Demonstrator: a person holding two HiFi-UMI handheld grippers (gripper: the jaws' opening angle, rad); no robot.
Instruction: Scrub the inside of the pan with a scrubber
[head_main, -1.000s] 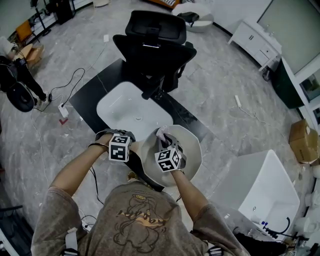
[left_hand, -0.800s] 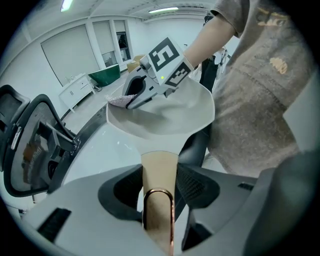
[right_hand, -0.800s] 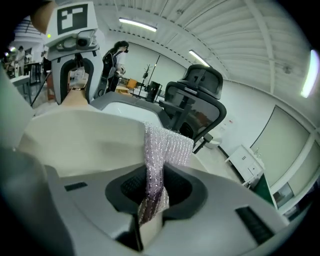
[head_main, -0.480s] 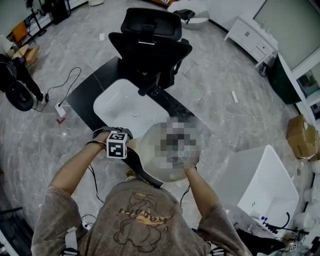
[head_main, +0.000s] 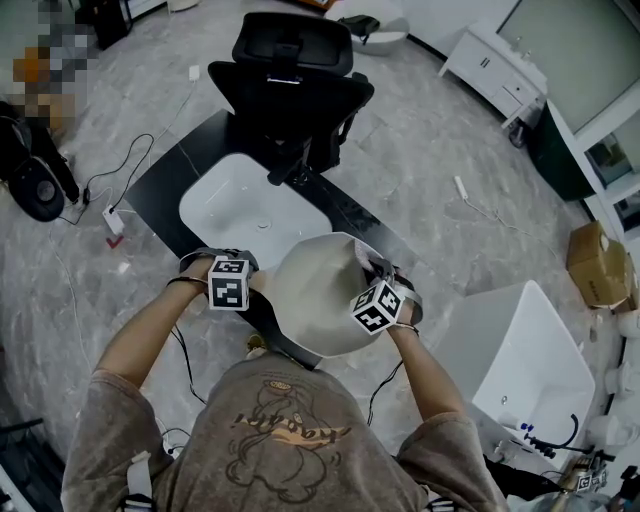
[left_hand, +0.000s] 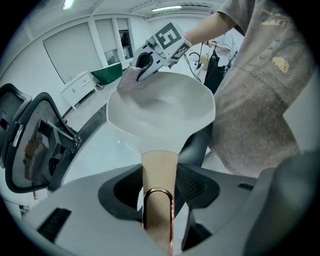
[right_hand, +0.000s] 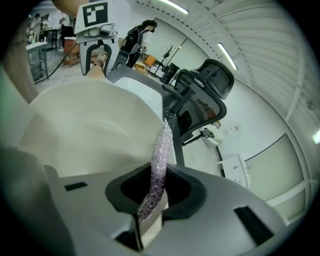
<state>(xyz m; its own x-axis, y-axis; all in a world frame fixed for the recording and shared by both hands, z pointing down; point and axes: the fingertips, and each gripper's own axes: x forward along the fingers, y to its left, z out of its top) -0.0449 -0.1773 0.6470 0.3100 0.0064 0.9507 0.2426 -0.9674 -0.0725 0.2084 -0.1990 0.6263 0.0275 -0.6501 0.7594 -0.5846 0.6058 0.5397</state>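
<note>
The left claw (left_hand: 159, 200) grips the pan (head_main: 315, 290) by its handle (left_hand: 159, 167) at mid-frame, the right claw (right_hand: 150, 220) pinches the scrubber (right_hand: 160, 160) at the rim, so a hard push could twist the pan loose

Grey marbled floor (head_main: 430, 150); black office chair (head_main: 290, 75) behind black counter (head_main: 168, 185) with inset white sink (head_main: 245, 215); white cabinet (head_main: 490, 65), cardboard box (head_main: 597, 265) at right; ceiling strip lights (right_hand: 175, 6).
</note>
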